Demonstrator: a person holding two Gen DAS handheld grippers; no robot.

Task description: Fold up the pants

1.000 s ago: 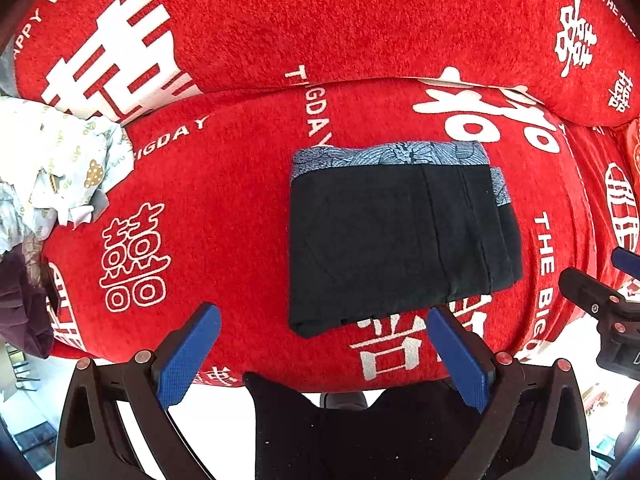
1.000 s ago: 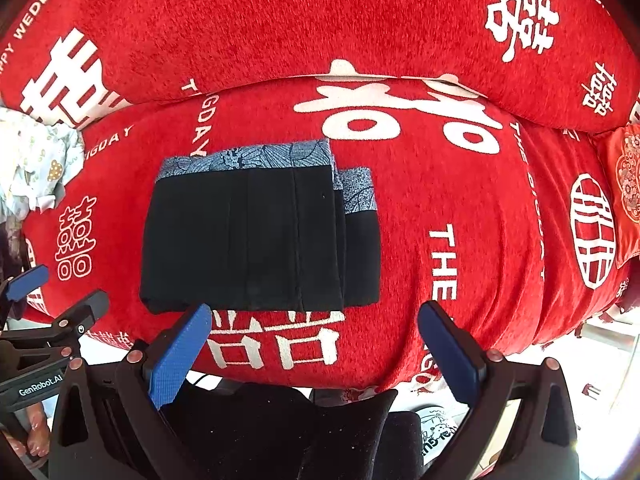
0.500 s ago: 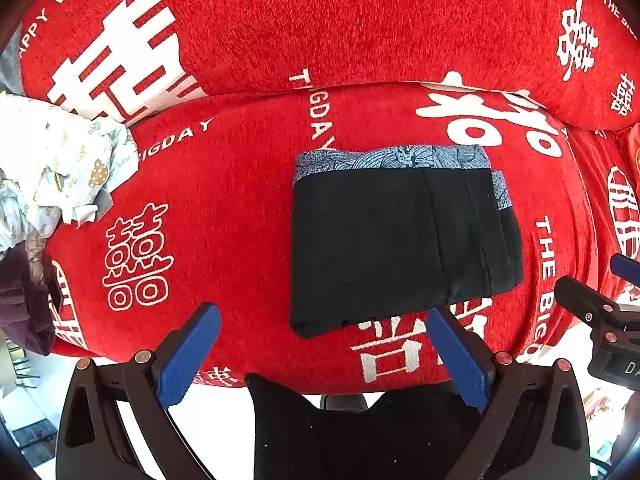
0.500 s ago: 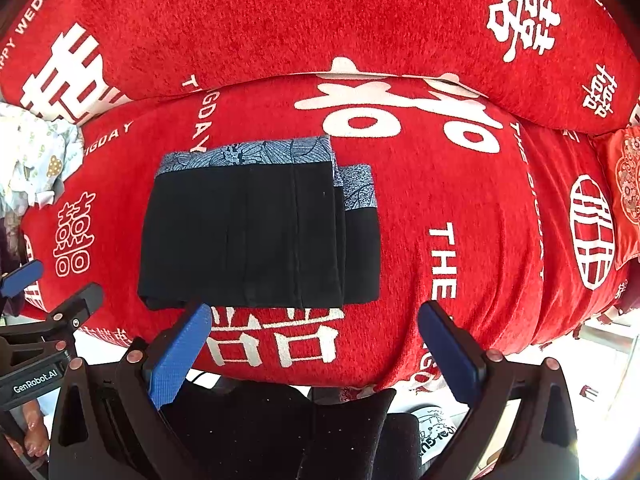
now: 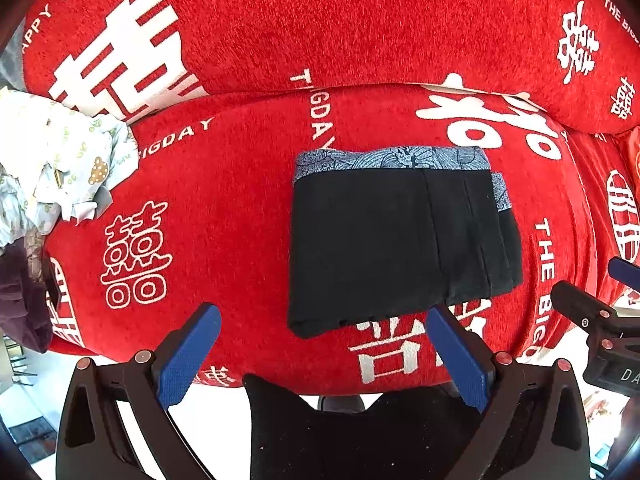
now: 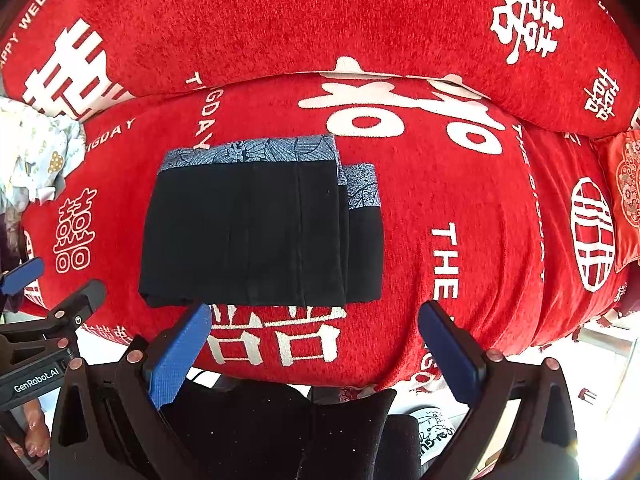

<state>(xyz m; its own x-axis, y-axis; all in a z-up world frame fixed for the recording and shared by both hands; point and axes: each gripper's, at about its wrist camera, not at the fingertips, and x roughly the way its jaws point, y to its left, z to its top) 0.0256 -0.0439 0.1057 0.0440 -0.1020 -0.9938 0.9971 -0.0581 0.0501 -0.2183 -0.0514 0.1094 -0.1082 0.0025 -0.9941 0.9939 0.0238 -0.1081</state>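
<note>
The black pants (image 5: 396, 244) (image 6: 256, 236) lie folded into a neat rectangle on the red sofa seat, with a blue-grey patterned waistband along the far edge. My left gripper (image 5: 324, 354) hovers open in front of the seat's edge, below the pants and apart from them, with nothing between its blue pads. My right gripper (image 6: 314, 350) is likewise open and empty, with the pants ahead and to its left. Each gripper shows at the side of the other's view: the right gripper (image 5: 600, 316) and the left gripper (image 6: 36, 320).
The sofa (image 5: 248, 208) wears a red cover with white lettering, and its backrest (image 6: 320, 20) rises behind the seat. A heap of light printed clothes (image 5: 52, 168) and a dark garment (image 5: 20, 292) lie at the left end. An embroidered red cushion (image 6: 624, 196) sits at right.
Both grippers have drifted slightly back from the sofa. The folded pants have stayed in place and both grippers have stayed open.
</note>
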